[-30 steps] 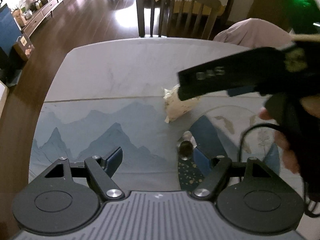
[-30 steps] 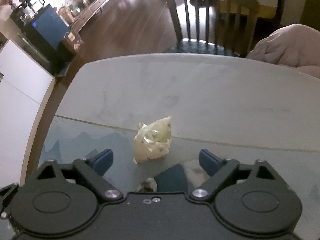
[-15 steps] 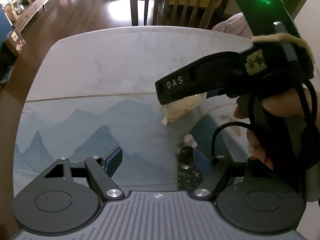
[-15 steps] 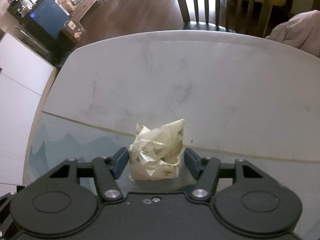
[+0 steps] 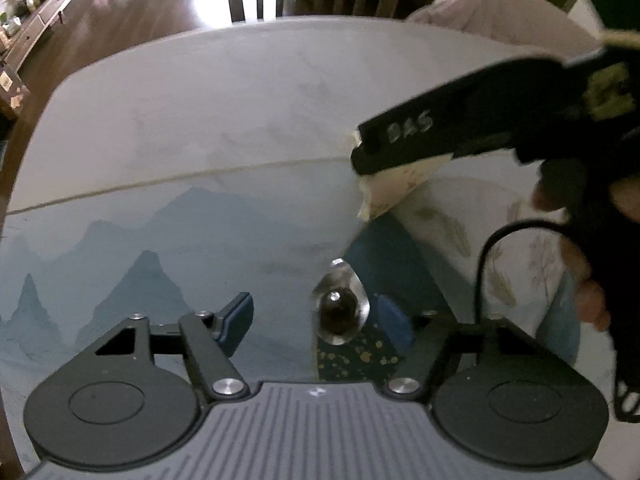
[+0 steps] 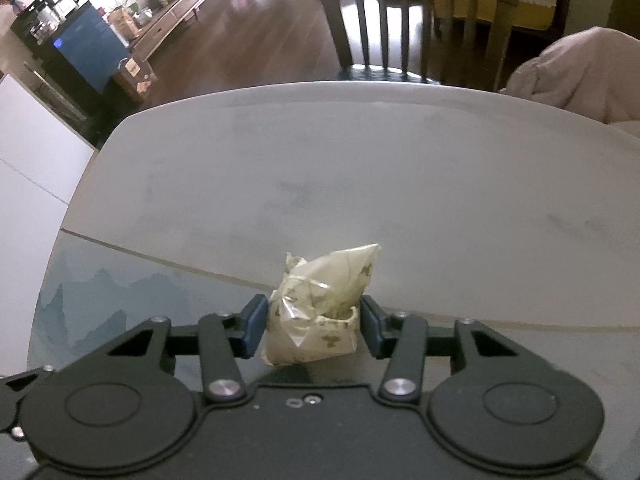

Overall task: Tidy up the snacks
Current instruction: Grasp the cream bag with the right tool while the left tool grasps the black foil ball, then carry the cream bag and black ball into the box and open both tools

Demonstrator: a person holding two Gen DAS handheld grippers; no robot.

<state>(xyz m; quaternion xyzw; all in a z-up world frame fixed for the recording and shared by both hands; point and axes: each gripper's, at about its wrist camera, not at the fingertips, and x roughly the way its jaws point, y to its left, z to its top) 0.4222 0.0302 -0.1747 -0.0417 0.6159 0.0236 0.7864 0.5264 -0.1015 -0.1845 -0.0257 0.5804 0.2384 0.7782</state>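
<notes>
A cream snack packet (image 6: 320, 308) with a small printed pattern sits between the fingers of my right gripper (image 6: 314, 326), which is shut on it and holds it above the table mat. In the left wrist view the same packet (image 5: 394, 188) hangs under the right gripper's black body (image 5: 460, 136) at the right. My left gripper (image 5: 320, 316) is open and empty, low over the mat. A dark round sweet in clear wrap (image 5: 340, 308) lies between its fingers, by a dark blue gold-speckled packet (image 5: 360, 354).
The pale marble table (image 6: 360, 168) carries a blue mountain-print mat (image 5: 140, 248). A wooden chair (image 6: 412, 20) stands at the far edge, and a pink cloth heap (image 6: 580, 72) lies at the far right. A cabinet and sideboard stand far left.
My right gripper closed on the cream packet and lifted it off the mat. The left gripper stayed open and shifted slightly.
</notes>
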